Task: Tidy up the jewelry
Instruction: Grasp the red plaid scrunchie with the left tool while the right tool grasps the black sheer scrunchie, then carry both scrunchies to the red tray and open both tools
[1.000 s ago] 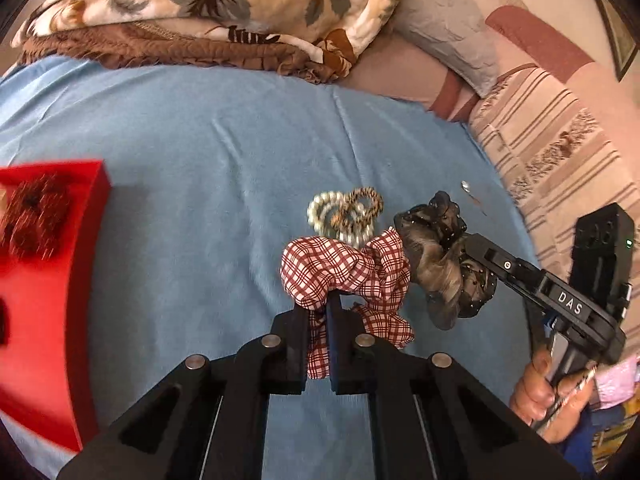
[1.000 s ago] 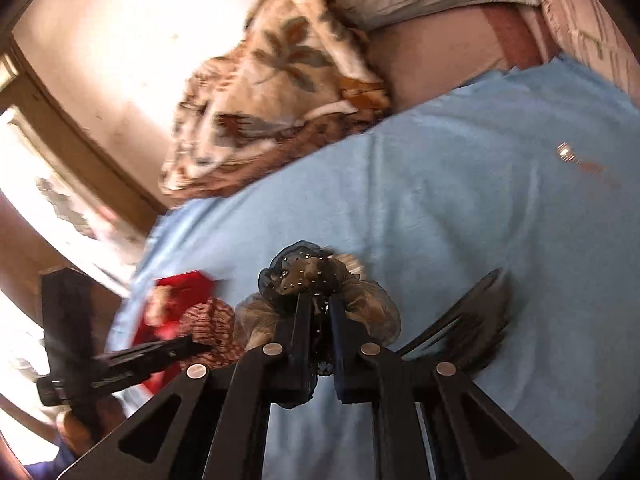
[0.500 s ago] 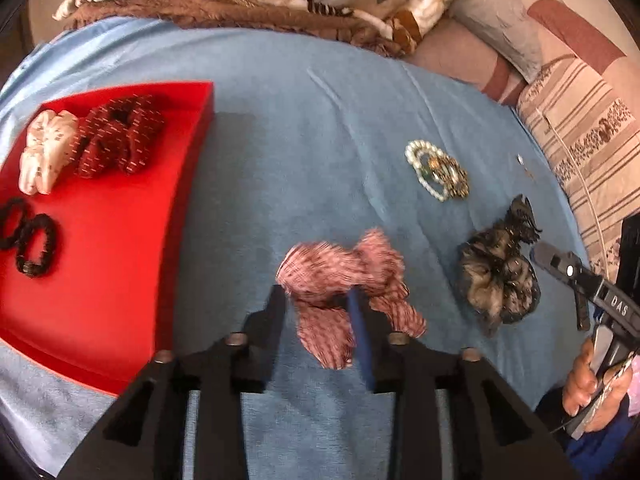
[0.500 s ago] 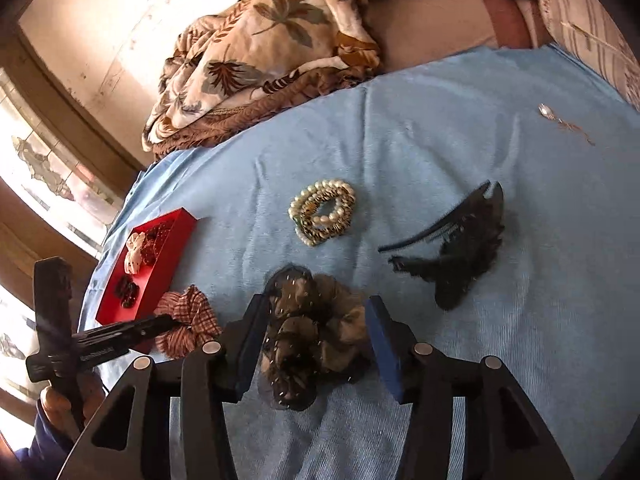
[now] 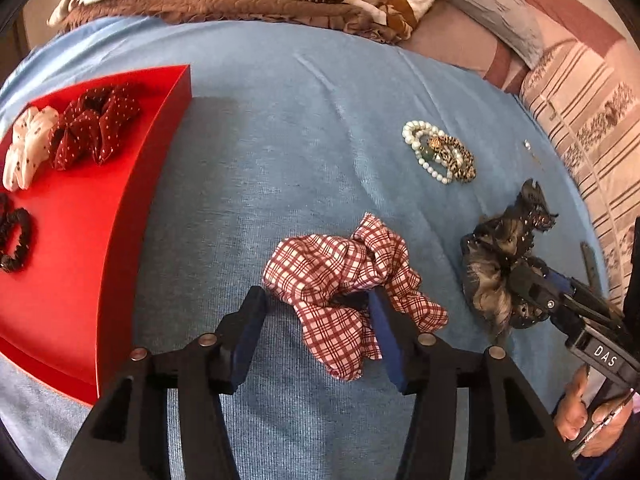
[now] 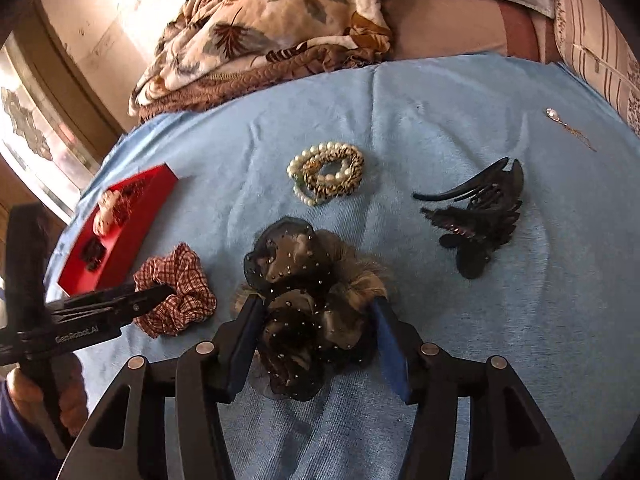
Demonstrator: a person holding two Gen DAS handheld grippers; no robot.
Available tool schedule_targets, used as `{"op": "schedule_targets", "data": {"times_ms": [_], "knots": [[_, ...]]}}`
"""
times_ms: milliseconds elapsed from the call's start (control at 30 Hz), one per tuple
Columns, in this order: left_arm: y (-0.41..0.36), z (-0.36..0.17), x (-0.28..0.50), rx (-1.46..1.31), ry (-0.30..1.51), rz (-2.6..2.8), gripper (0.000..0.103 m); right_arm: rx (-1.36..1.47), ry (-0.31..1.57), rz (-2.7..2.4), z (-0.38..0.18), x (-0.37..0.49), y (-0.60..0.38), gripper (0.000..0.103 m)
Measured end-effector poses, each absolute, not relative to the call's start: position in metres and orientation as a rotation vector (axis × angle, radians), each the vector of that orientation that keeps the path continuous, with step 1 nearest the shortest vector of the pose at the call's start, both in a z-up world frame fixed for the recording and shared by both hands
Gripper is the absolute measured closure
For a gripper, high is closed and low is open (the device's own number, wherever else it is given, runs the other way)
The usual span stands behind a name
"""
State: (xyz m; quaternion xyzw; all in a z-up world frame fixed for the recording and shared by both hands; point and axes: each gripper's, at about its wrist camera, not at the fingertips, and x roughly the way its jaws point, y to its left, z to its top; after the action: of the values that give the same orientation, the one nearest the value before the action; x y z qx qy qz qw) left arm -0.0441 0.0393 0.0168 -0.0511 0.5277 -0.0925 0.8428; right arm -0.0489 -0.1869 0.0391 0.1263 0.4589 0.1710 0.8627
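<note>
My left gripper (image 5: 316,300) is open, its jaws astride a red-checked scrunchie (image 5: 344,276) lying on the blue cloth; the scrunchie also shows in the right wrist view (image 6: 176,292). My right gripper (image 6: 316,308) is open around a black-and-tan sequinned scrunchie (image 6: 308,292), which lies on the cloth too (image 5: 496,264). A red tray (image 5: 84,256) at the left holds a dark red dotted scrunchie (image 5: 92,124), a white one (image 5: 24,152) and black hair ties (image 5: 12,236). Pearl and gold bracelets (image 6: 326,172) lie further back.
A black claw hair clip (image 6: 476,216) lies right of the sequinned scrunchie. A small pendant earring (image 6: 560,120) lies at the far right. A floral quilt (image 6: 260,28) and pillows border the blue cloth (image 5: 280,120) at the back.
Both grippers were shut on their scrunchies and held them up; they have lowered them to the cloth and opened. The left view has swung so the red tray shows fully.
</note>
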Motion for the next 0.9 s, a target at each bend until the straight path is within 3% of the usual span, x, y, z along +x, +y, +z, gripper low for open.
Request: {"op": "schedule_targets", "data": {"times_ms": [33, 67, 233, 433, 500, 533, 567, 633, 867, 900], "knots": [[0.038, 0.017, -0.044, -0.108, 1.116, -0.205, 0.076, 0.261, 0.965, 0.361, 0.038, -0.049, -0.185, 0.047], [0.037, 0.016, -0.044, -0.114, 1.131, -0.224, 0.093, 0.258, 0.962, 0.362, 0.038, -0.049, -0.184, 0.061], [0.045, 0.026, -0.053, -0.152, 1.11, -0.246, 0.094, 0.337, 0.933, 0.374, 0.045, -0.055, -0.192, 0.081], [0.059, 0.049, -0.072, -0.229, 1.059, -0.313, 0.094, 0.959, 0.899, 0.646, 0.03, -0.061, -0.245, 0.081], [0.061, 0.051, -0.076, -0.242, 1.05, -0.329, 0.094, 1.108, 0.896, 0.71, 0.019, -0.063, -0.256, 0.076], [0.062, 0.05, -0.078, -0.236, 1.049, -0.328, 0.094, 1.121, 0.907, 0.68, 0.016, -0.064, -0.259, 0.067], [0.061, 0.048, -0.078, -0.224, 1.05, -0.32, 0.094, 1.094, 0.925, 0.603, 0.015, -0.065, -0.263, 0.048], [0.061, 0.041, -0.078, -0.194, 1.063, -0.287, 0.094, 0.964, 0.925, 0.385, 0.021, -0.07, -0.269, 0.032], [0.067, 0.031, -0.081, -0.177, 1.063, -0.282, 0.093, 0.573, 0.872, 0.348, 0.059, -0.086, -0.22, 0.032], [0.068, 0.029, -0.081, -0.177, 1.061, -0.279, 0.089, 0.533, 0.884, 0.359, 0.058, -0.089, -0.208, 0.032]]}}
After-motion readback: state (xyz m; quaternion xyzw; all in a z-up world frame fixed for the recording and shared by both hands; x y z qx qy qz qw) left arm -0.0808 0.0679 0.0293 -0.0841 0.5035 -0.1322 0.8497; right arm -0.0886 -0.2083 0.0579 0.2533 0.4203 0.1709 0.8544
